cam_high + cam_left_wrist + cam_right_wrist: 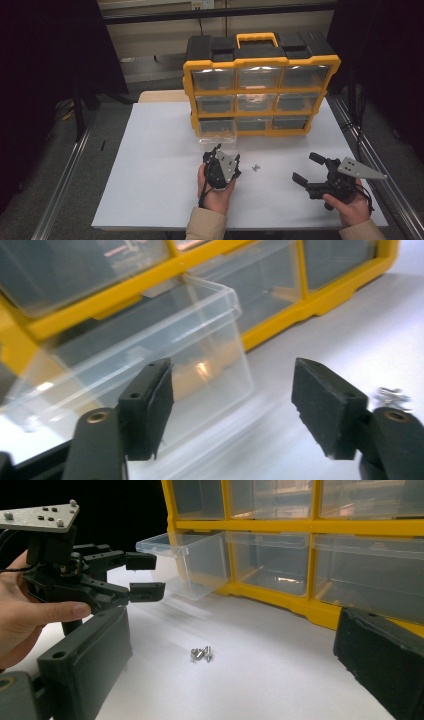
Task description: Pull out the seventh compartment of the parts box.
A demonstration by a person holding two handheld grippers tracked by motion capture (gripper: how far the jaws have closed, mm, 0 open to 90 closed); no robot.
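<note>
With the drawer [150, 355] pulled out, both grippers, left [226, 154] and right [307, 168], hang open and empty; next, pick up the screws [256, 167].

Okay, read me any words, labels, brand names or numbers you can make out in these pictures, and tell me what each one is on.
No text can be read.
Organizer: no brand or label legible on its yellow frame or black top.
Pulled-out drawer: clear plastic, unmarked.
Left gripper and right gripper: their grey plates carry screw holes, no lettering.
Screws: too small to tell.
White plate on the far wall: too small and blurred to read.
</note>
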